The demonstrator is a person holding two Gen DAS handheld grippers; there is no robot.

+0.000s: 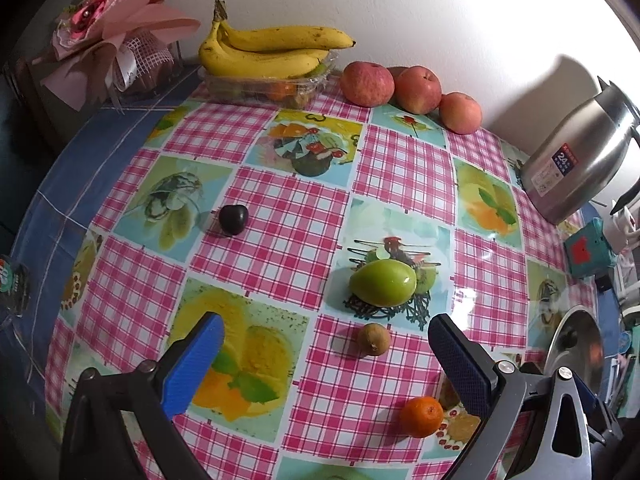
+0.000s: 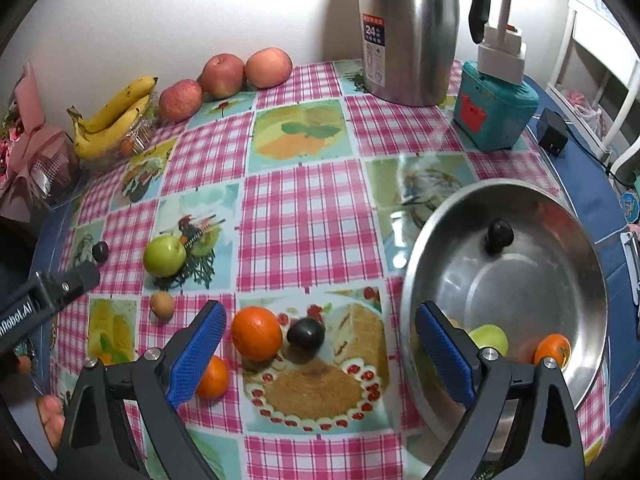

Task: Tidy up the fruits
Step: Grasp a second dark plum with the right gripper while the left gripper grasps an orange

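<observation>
1. Table (image 2: 304, 208): pink check cloth with fruit pictures, blue border; I see it in both wrist views.
2. Bowl (image 2: 580, 240): steel, at the near right. In it I count a dark plum (image 2: 500, 234) at the far side, a green fruit (image 2: 490, 338) and an orange (image 2: 553, 350) at the near side.
3. Flask (image 2: 408, 32): steel, upright at the far right by the wall.
4. Teal box (image 2: 496, 114): right of the flask, with a white plug on top.
5. Bouquet (image 1: 108, 32): pink wrap, far left corner.
6. Bananas (image 1: 264, 50): a bunch lying on a clear tray (image 1: 260, 86) at the far left, against the wall.
7. Apples (image 1: 416, 88): three red ones in a row, right of the bananas.
8. My left gripper (image 1: 326, 356): jaws wide, holding nothing, above the near cloth.
9. My right gripper (image 2: 320, 340): jaws wide, holding nothing; one blue pad (image 2: 444, 354) stands in front of the bowl's near rim.
10. Green apple (image 1: 383, 283): loose at mid-table.
11. Big orange (image 2: 256, 333): loose, near centre, touching a second plum (image 2: 305, 335) on its right.
12. Small orange (image 2: 214, 376): just near-left of the big one, partly behind my right gripper's left pad.
13. Third plum (image 1: 233, 219): loose, left of mid-table, well apart from the rest.
14. Brown fruit (image 1: 374, 339): small, round, just near of the green apple; I cannot tell its kind.
</observation>
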